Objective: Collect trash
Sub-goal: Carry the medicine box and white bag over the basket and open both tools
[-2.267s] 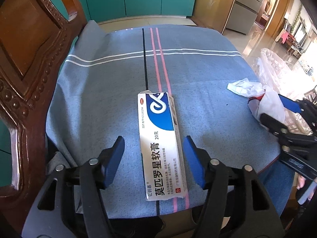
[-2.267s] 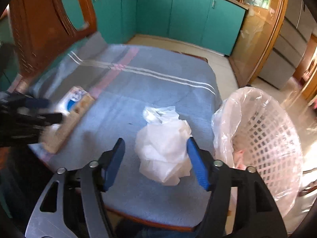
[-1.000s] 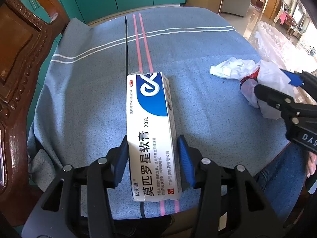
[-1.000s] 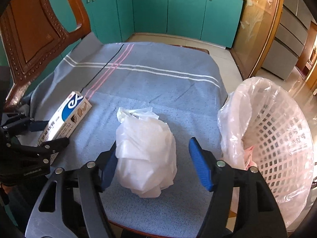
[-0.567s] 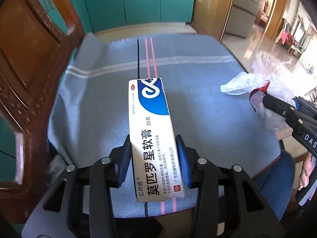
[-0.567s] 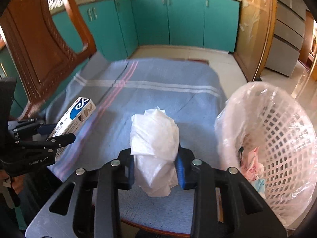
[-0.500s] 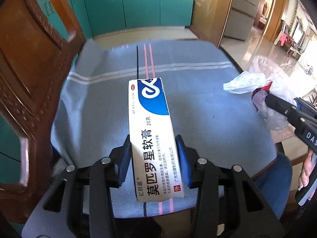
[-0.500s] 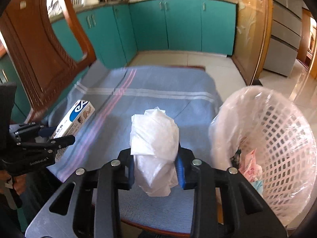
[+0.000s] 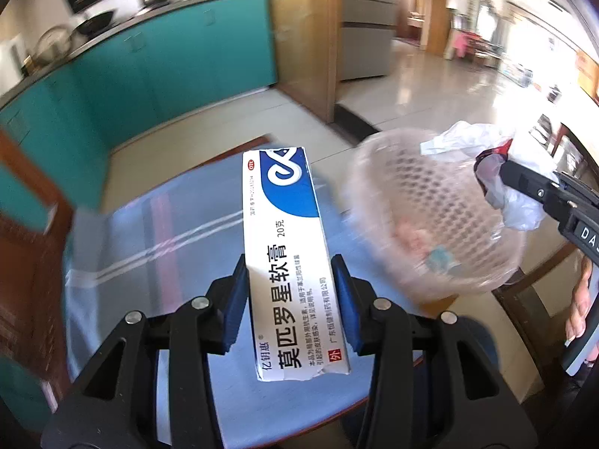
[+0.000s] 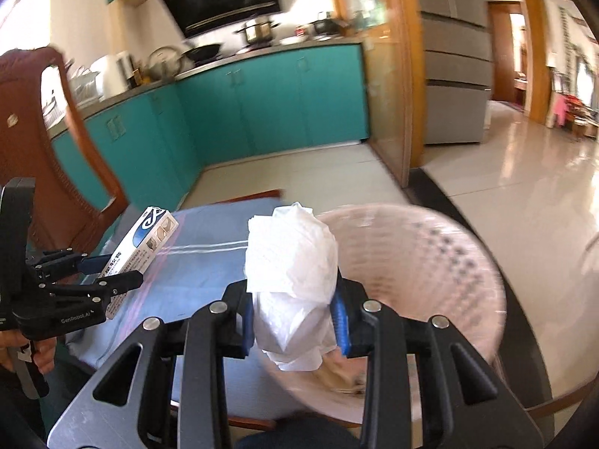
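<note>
The basket (image 9: 438,202) is motion-blurred in both views, and its contents cannot be made out. The left gripper (image 9: 290,299) pinches the box (image 9: 284,254) by its long sides, above the blue cloth (image 9: 179,239). The right gripper (image 10: 294,318) pinches the bag (image 10: 294,262), its pads pressed into the plastic, at the basket's near rim. Beyond the fingers lie teal cabinets (image 10: 262,104) and open tiled floor (image 10: 505,202).
</note>
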A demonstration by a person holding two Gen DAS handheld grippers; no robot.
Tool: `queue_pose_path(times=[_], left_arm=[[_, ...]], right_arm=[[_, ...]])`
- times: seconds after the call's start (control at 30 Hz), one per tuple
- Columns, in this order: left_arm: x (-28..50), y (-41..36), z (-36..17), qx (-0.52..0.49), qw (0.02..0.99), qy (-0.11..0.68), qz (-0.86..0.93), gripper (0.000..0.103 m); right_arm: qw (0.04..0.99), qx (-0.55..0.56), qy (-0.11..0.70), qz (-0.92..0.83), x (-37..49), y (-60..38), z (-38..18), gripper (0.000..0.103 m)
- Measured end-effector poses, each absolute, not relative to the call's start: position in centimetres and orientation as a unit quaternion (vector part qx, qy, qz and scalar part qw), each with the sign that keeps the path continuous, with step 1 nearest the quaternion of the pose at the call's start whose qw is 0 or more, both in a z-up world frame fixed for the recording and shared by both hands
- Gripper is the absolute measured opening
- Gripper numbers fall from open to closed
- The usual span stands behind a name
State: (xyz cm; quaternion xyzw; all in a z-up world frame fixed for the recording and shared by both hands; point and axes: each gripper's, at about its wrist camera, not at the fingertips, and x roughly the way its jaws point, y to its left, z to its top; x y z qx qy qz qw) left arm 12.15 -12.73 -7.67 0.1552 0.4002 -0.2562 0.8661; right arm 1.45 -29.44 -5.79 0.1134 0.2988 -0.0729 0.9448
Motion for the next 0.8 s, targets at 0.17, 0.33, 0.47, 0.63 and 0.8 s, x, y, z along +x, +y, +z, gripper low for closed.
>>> queue_pose_path(times=[0.17,0.33,0.47,0.63,0.8], left_arm=[[12.8,-18.8,-8.0,0.15,0.844,0.398,-0.326,0.044],[13.7,-23.8,-9.9,0.163,0.818,0.418,-0.36,0.045],[14.7,-26.6,-12.0,0.179,0.805,0.435,-0.362,0.048],[14.9,-27.2,-12.4,0.173,0.809,0.437,-0.354,0.068],[14.6,-25.3,-10.2,0.17,0.834,0.416,-0.32,0.069]], right_arm=[[0.942,0.127,0.29,-0.114,-0.7,-32.5,-5.6,0.033],[0.936,0.141,0.29,-0.141,-2.6,-34.4,-6.2,0.033],[0.932,0.15,0.292,-0.156,-3.7,-35.5,-6.7,0.033],[0.931,0.159,0.293,-0.152,-3.4,-35.7,-7.0,0.033],[0.932,0.16,0.297,-0.133,-1.3,-35.3,-7.4,0.033]])
